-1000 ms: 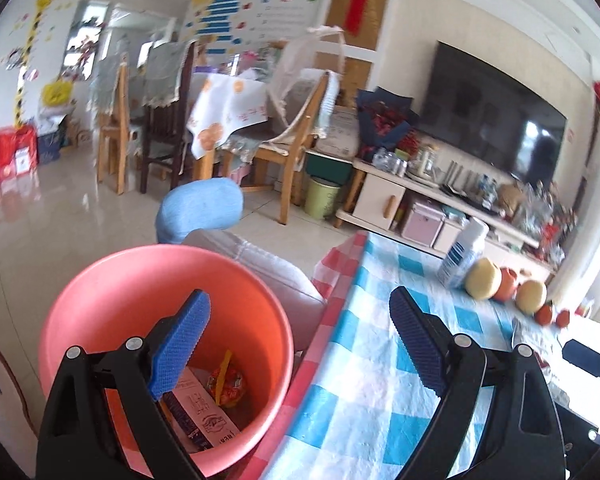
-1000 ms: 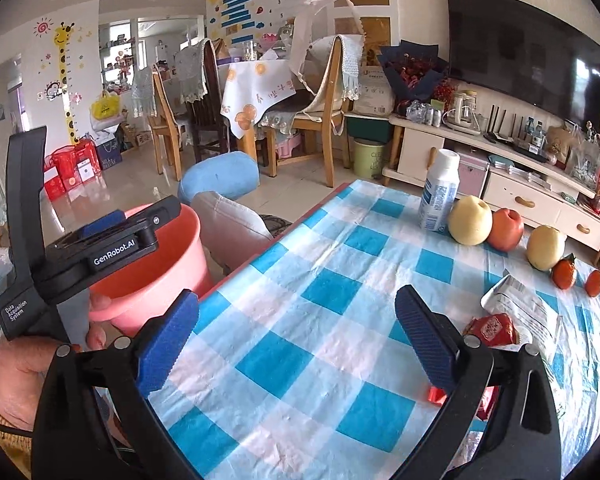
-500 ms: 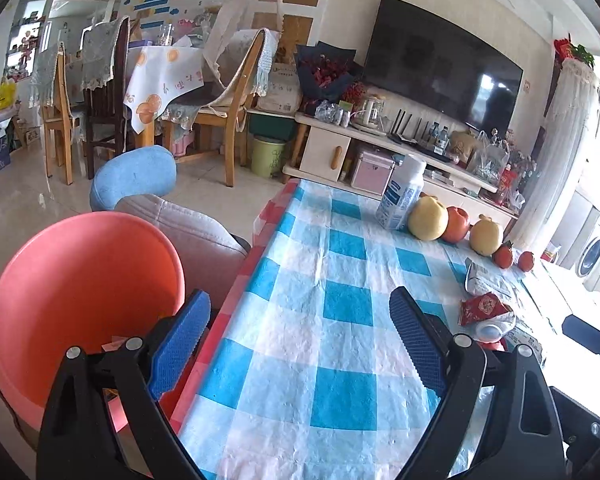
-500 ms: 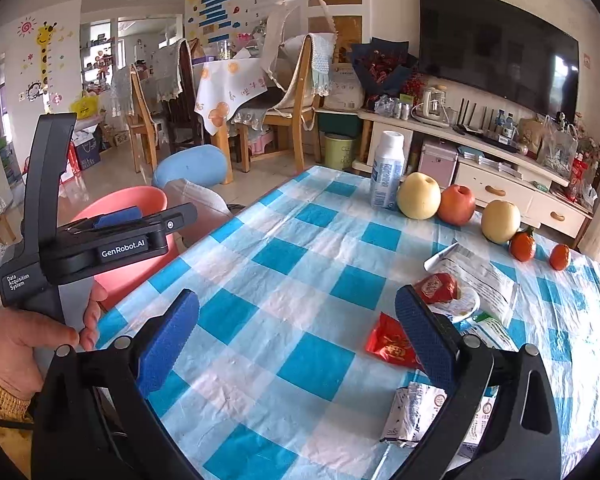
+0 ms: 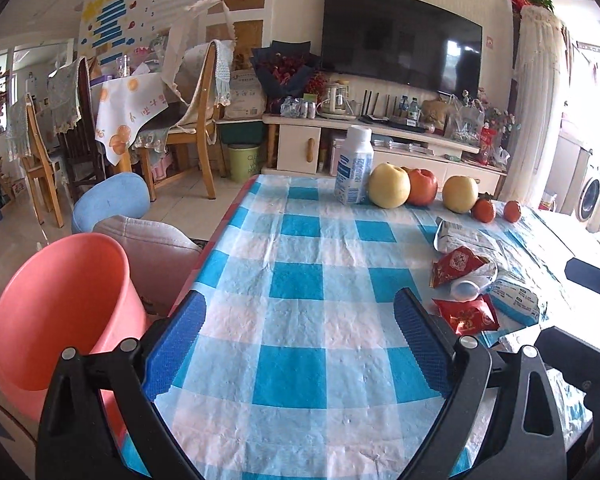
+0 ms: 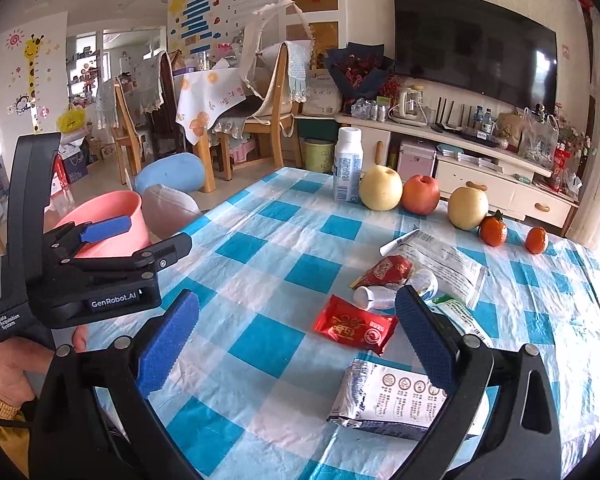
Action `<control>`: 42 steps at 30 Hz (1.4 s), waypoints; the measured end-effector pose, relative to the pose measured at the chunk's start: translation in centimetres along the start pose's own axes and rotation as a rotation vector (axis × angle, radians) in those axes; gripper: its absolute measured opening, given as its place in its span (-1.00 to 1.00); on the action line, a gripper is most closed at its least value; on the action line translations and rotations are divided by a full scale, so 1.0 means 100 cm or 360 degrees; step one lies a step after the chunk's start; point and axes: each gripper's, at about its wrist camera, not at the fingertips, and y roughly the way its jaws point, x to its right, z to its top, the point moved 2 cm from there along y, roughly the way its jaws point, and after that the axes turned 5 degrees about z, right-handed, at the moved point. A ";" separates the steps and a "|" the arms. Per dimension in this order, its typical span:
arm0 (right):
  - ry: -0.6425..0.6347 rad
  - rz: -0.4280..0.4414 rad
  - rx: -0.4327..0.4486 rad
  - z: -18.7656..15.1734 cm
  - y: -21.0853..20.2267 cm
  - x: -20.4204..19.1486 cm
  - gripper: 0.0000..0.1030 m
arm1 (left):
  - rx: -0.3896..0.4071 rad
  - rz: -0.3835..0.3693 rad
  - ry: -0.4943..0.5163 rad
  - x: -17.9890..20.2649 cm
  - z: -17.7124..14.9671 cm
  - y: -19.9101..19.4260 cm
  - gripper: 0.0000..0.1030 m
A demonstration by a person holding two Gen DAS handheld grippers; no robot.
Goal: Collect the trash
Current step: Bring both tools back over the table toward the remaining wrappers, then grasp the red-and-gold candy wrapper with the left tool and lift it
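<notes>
both grippers hover empty with fingers spread wide: the right gripper [image 6: 296, 344] over the silver packet [image 6: 396, 398] nearest it, the left gripper [image 5: 300, 340] over bare bench [image 5: 300, 280]. the red wrapper [image 6: 354, 326] just beyond looks the easiest next pick; i'd lower the fingers flat to straddle it, pinch an edge, then carry it to the pink bin [image 6: 108, 224] off the bench's far left edge.

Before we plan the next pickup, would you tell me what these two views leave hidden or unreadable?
- Pink bucket contents: left wrist view sees only its inner wall; in the right wrist view the left gripper covers it.
- Silver packet: near end hidden behind the right gripper finger; print too small to read.
- Small white bottle: partly under the red wrapper; label illegible.
- Table's right side: cut off in the left wrist view.
</notes>
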 end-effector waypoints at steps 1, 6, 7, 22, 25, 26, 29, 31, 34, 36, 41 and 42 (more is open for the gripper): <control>0.0002 -0.0003 0.0001 -0.001 -0.001 0.003 0.92 | 0.0000 -0.0001 0.0018 0.004 -0.001 -0.001 0.83; -0.0010 -0.0045 0.0022 -0.006 -0.006 0.019 0.92 | -0.0019 -0.0009 0.0103 0.020 -0.009 -0.003 0.83; -0.0015 -0.0057 0.0028 -0.007 -0.008 0.022 0.92 | -0.0024 -0.0023 0.0115 0.023 -0.010 -0.003 0.83; 0.0026 -0.0124 0.0055 -0.021 -0.026 0.076 0.92 | -0.0153 -0.0134 0.0192 0.068 -0.027 -0.001 0.83; 0.0039 -0.0133 0.0060 -0.024 -0.028 0.085 0.92 | -0.0173 -0.0134 0.0224 0.077 -0.029 -0.001 0.83; 0.0043 -0.0148 0.0058 -0.025 -0.028 0.088 0.92 | -0.0182 -0.0128 0.0236 0.081 -0.030 -0.001 0.83; 0.0059 -0.0180 0.0057 -0.028 -0.030 0.097 0.92 | -0.0199 -0.0121 0.0277 0.092 -0.033 -0.001 0.83; 0.0071 -0.0195 0.0059 -0.030 -0.031 0.105 0.92 | -0.0206 -0.0123 0.0307 0.100 -0.035 -0.002 0.83; 0.0089 -0.0222 0.0054 -0.033 -0.032 0.116 0.92 | -0.0220 -0.0111 0.0333 0.109 -0.035 -0.003 0.83; 0.0088 -0.0242 0.0061 -0.035 -0.035 0.123 0.92 | -0.0232 -0.0107 0.0333 0.113 -0.034 -0.003 0.83; 0.0109 -0.0292 0.0054 -0.040 -0.041 0.147 0.92 | -0.0253 -0.0098 0.0295 0.120 -0.028 -0.001 0.83; 0.0130 -0.0291 0.0050 -0.041 -0.042 0.153 0.92 | -0.0259 -0.0099 0.0284 0.122 -0.026 0.000 0.83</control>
